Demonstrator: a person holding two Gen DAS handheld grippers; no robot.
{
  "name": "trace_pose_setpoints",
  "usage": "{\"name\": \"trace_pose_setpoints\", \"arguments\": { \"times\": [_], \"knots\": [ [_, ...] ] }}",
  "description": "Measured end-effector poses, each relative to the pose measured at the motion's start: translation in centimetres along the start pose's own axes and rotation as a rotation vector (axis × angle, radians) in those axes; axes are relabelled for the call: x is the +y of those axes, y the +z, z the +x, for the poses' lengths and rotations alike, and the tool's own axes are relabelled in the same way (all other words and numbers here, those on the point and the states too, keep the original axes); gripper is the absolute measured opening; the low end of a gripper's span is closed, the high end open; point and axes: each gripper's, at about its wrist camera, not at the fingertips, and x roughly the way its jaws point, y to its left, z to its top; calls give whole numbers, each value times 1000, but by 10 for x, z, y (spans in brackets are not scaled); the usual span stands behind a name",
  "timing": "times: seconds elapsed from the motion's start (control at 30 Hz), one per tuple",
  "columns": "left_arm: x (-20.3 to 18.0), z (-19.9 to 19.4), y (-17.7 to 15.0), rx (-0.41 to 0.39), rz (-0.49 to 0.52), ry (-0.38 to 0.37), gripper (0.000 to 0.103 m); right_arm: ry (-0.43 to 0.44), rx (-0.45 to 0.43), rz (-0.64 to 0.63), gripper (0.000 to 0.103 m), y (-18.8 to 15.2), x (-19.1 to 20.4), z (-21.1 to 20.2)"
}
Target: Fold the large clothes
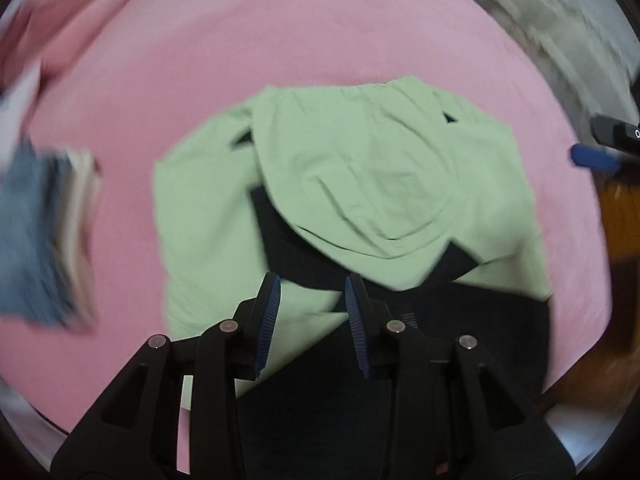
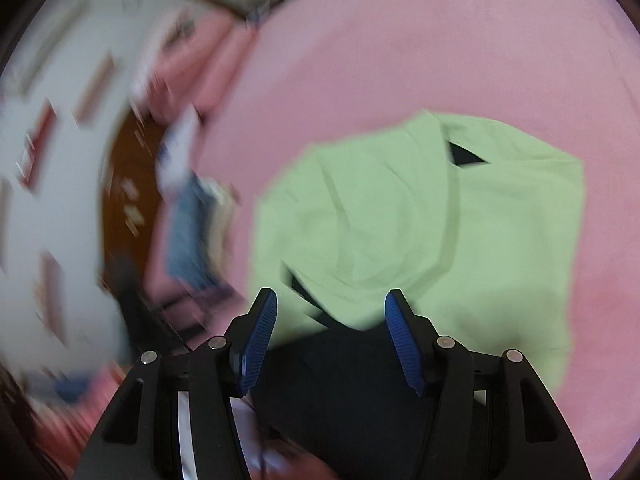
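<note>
A soft, light green-and-black jacket point(image 1: 360, 184) lies mid-frame on a pink bed point(image 1: 320, 32), best pinched at its hem; both the left hand-held gripper point(image 1: 312, 300) and the right hand-held gripper point(image 2: 330, 312) hover open and empty.

a bed with a pink sheet point(image 1: 320, 40) carries everything. a light green and black jacket point(image 1: 360, 168) lies spread near its middle, hood flopped over the black part at the near side. a small pile of folded clothes point(image 1: 44, 236), blurred, sits at the left edge.
</note>
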Motion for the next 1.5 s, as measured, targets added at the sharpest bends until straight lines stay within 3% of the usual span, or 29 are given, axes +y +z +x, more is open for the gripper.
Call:
{"name": "trace_pose_setpoints", "arguments": {
  "times": [0.07,0.17,0.27,0.33,0.4,0.47,0.53,0.63,0.7,0.77,0.83,0.93,0.97,1.1,1.17,1.3,1.37,1.5],
  "knots": [
    [6,22,1,52,-138,-91,30,105,-96,90,56,-9,4,17],
    [2,61,13,103,-266,-145,26,151,-129,237,15,-7,0,53],
    [-10,97,26,75,-226,-43,20,127,-189,326,13,-20,-9,103],
    [-8,112,31,65,-203,20,16,143,-169,368,11,-26,-28,139],
    [0,124,31,87,-203,12,16,119,-137,382,11,-29,-44,171],
    [7,128,28,83,-185,-20,16,41,-106,347,11,-30,-56,187],
    [14,127,25,82,-167,-61,16,-83,-69,285,3,-30,-67,190],
    [23,116,23,107,-147,-35,16,-292,-79,246,1,-33,-79,168],
    [23,101,26,73,-104,-25,16,-418,-113,237,1,-31,-81,152],
    [23,86,36,-10,-81,-57,16,-389,-188,176,1,-22,-71,135],
    [23,81,54,-76,-99,-99,16,-265,-247,65,1,-2,-48,132],
    [22,99,88,-123,-117,-123,16,-143,-260,-29,1,32,-22,156],
    [22,107,99,-140,-103,-109,16,-141,-254,-73,1,44,-15,173],
    [26,148,142,-146,-120,-38,16,-255,-256,-298,1,84,4,243],
    [29,165,153,-141,-117,-7,16,-296,-285,-279,1,98,-2,263],
    [38,171,157,-189,-65,-27,16,-517,-324,-191,1,124,-41,288],
    [48,173,156,-207,-59,-58,16,-523,-343,-198,1,127,-55,279],
    [68,170,147,-250,-117,-40,15,-526,-314,-277,0,126,-67,271]
  ]
}}
